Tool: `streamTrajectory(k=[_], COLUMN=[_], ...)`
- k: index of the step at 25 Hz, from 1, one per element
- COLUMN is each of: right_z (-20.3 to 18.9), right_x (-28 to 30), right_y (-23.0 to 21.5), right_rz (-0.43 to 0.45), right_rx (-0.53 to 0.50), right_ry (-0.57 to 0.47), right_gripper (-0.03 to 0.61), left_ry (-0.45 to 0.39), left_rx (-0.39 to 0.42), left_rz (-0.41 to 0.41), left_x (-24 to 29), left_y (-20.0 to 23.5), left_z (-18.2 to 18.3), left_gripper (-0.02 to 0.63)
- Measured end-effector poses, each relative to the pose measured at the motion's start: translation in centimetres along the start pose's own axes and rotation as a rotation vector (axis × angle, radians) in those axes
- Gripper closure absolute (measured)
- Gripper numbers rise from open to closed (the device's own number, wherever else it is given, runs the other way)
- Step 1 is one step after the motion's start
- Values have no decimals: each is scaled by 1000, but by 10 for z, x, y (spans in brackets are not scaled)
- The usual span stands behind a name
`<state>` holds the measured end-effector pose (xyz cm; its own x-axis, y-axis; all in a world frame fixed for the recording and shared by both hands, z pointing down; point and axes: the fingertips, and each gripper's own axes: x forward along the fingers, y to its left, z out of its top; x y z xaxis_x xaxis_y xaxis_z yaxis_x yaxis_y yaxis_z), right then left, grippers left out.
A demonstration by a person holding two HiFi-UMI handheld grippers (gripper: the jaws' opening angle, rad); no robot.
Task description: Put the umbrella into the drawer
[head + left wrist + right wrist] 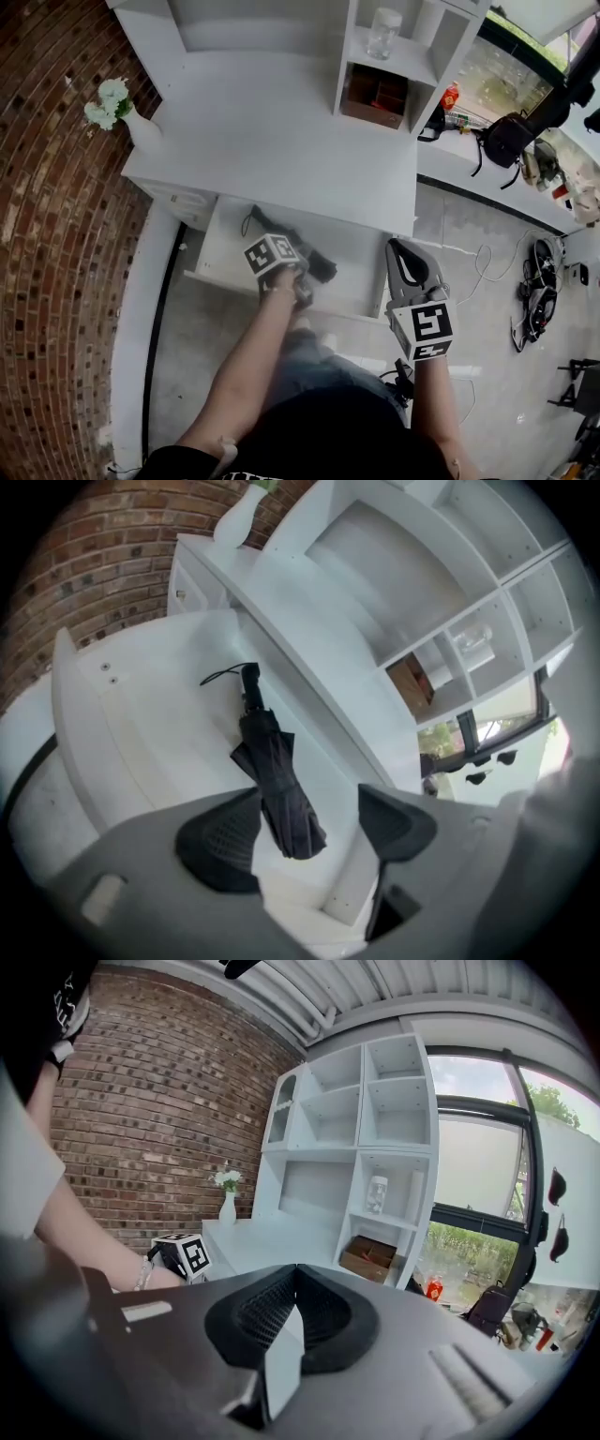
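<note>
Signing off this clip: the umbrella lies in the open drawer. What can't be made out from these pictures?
Left gripper view: the body of the left gripper hides the near end of the drawer.
Head view: that gripper covers much of the umbrella.
Right gripper view: the shut right gripper blocks drawer and umbrella.
What is in the box: too small in every view.

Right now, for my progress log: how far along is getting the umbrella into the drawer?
Done: the folded black umbrella lies inside the open white drawer. In hand: nothing; the left hand-held gripper hangs over it with jaws apart, and the right hand-held gripper is shut and empty, off to the side. Left: at most shutting the drawer, which stands pulled out.
</note>
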<state>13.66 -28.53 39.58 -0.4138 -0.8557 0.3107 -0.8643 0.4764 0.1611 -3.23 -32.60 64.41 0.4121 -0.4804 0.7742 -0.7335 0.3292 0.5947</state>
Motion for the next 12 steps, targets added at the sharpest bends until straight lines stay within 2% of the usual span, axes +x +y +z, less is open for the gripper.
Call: streamTrajectory(k=[12], right_z=[33], right_x=[-19], right_y=[2], right_rz=[-12], right_rx=[3], right_ry=[-104], right_gripper=[575], left_ry=[-120], left_rx=[150], left_rz=[-81], left_x=[-61], left_y=[-25], left_z=[26], left_gripper=[285])
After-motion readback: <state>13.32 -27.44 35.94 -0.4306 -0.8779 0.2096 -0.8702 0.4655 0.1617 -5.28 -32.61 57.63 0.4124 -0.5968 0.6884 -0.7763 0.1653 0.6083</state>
